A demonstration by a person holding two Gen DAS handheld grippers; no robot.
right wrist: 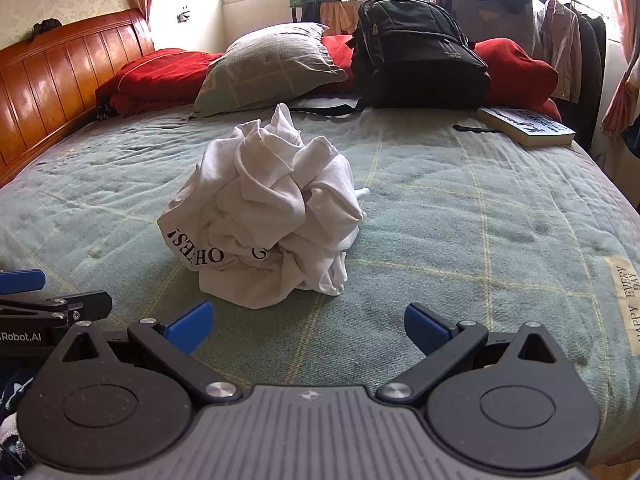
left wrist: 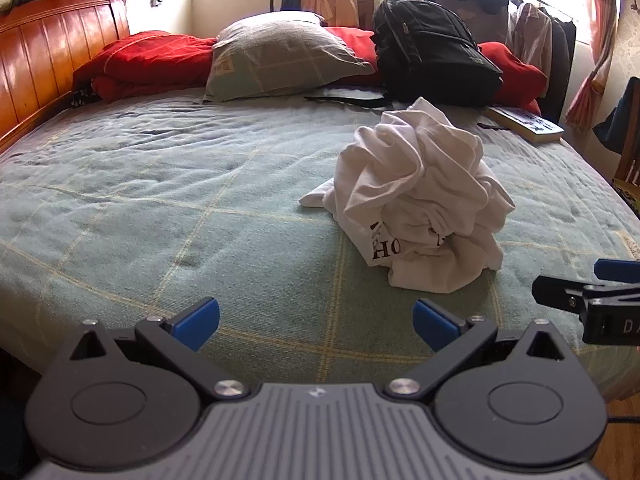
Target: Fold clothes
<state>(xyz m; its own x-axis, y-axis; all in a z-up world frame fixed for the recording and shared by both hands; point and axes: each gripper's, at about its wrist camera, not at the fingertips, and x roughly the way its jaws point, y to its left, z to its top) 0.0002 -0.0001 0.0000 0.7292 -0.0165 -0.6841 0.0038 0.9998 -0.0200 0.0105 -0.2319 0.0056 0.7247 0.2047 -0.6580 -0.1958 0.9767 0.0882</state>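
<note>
Only the right wrist view shows the "HAPPY EVERY DAY" label (right wrist: pixel 626 300) at the bed's edge, while both views show spread, empty left tongs (left wrist: pixel 316 322) and right tongs (right wrist: pixel 308 326) before the crumpled white shirt (right wrist: pixel 268 220) on the green checked bed (left wrist: pixel 160 200), with wooden headboard (left wrist: pixel 48 52), pillow (left wrist: pixel 280 56), backpack (left wrist: pixel 432 52) and book (left wrist: pixel 528 124) beyond.

White garments: one crumpled white T-shirt (right wrist: pixel 268 216) with black lettering
Pillows: one grey-green checked pillow (right wrist: pixel 272 68)
Backpacks: one black backpack (right wrist: pixel 416 56)
Books: one book (right wrist: pixel 528 126)
Red bedding: one red quilt (right wrist: pixel 160 76), bunched along the bed's far edge
Beds: one bed (right wrist: pixel 480 220)
Tools: two, left tool (left wrist: pixel 316 324) and right tool (right wrist: pixel 306 326)
</note>
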